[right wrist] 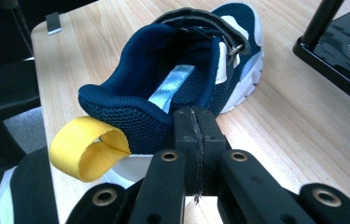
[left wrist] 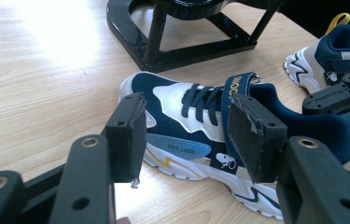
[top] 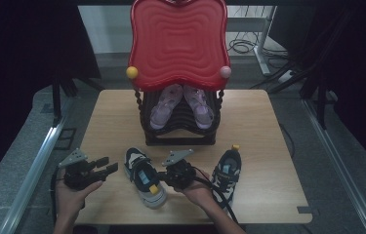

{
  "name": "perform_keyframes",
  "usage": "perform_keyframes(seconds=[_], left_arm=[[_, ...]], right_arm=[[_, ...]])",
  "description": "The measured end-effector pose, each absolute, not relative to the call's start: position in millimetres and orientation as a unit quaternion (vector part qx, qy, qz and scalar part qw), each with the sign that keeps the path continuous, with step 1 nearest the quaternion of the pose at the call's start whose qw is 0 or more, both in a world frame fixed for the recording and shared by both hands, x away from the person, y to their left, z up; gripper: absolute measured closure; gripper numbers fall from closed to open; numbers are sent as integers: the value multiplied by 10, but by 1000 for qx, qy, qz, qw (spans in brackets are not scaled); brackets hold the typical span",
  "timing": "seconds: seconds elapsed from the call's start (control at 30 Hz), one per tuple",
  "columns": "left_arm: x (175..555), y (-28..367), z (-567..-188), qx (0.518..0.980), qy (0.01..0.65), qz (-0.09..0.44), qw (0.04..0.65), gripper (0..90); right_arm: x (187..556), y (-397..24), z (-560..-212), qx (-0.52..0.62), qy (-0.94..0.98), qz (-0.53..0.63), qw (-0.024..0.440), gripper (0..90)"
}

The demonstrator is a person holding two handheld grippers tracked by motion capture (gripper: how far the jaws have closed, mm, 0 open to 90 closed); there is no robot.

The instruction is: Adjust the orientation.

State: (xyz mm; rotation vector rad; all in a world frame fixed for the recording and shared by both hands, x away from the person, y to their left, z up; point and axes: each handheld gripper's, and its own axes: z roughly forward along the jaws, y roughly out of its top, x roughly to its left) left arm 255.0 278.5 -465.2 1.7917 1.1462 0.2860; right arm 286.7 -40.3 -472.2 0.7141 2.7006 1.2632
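Beside the navy sneaker (right wrist: 182,88), right gripper (right wrist: 195,122) jaws pressed together.

A light wooden table (top: 263,126) stands on grey carpet floor (top: 19,146), with metal rails (top: 34,165) running along it at 9 and 3 o'clock. Black curtains (top: 19,44) hang at 10 and 2 o'clock. At 1 o'clock, cables (top: 241,46) coil around a white desk leg (top: 263,36); light glares on the tabletop

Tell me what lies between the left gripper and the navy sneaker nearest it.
Bare wooden tabletop. In the high view, the left gripper stands open, short of the navy sneaker; in the left gripper view, that sneaker lies beyond its jaws.
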Motion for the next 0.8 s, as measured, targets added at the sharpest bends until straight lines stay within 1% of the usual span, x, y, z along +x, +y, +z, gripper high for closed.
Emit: perform_keyframes(seconds=[0.4, 0.5, 0.8], left_arm=[[2551, 2803, -4651, 732, 469, 108, 483, 471], [2547, 2811, -4643, 731, 470, 111, 481, 469], [2553, 2823, -4661, 731, 472, 108, 480, 466]], right_arm=[[2827, -341, -4773, 226, 879, 421, 20, 898], [2822, -319, -4791, 224, 876, 426, 5, 898], [2788, -218, -4859, 221, 875, 431, -6, 898]])
